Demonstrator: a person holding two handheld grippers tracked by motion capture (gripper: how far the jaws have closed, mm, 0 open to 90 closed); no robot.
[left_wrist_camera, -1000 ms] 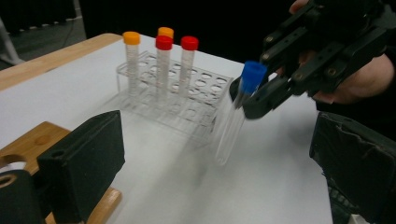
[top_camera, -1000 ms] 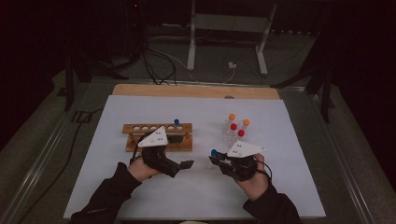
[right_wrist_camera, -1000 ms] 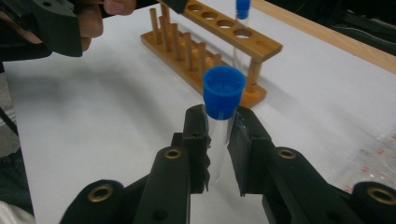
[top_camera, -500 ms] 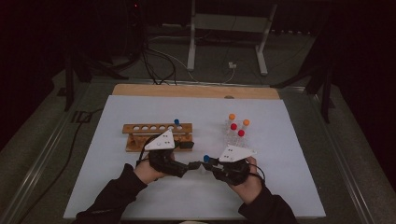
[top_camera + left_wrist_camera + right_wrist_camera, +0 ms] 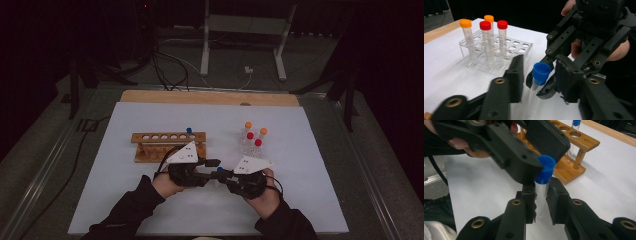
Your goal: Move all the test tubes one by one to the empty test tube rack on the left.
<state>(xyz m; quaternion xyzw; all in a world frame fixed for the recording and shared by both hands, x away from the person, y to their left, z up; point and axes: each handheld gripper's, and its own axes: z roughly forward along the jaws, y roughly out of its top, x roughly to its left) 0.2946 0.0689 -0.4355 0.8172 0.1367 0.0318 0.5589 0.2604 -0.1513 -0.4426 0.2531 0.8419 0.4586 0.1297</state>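
tube: clear plastic test tube [image 5: 541, 192] with a blue cap [image 5: 545, 169], upright above the white surface [image 5: 150, 200], between both grippers near the person's edge

right gripper [image 5: 541, 202]: fingers pinching the tube body just below the cap, solid clamp

left gripper [image 5: 537, 75]: fingers [image 5: 515, 75] either side of the cap and just been closing in; look to be touching it, can't swear they're pressing hard

handling: light, stiff, thin-walled, probably slick plastic, so easy to crack or squirt out if squeezed hard. Best hold looks like the cap, chunkier and less slippery than the body

wooden rack [image 5: 167, 145]: just behind the left gripper, one blue-capped tube [image 5: 189, 131] at its right end, other holes free

clear rack [image 5: 496, 52]: red- and orange-capped tubes [image 5: 485, 37], further right

in the way: mostly the two grippers crowding each other; wooden rack close behind
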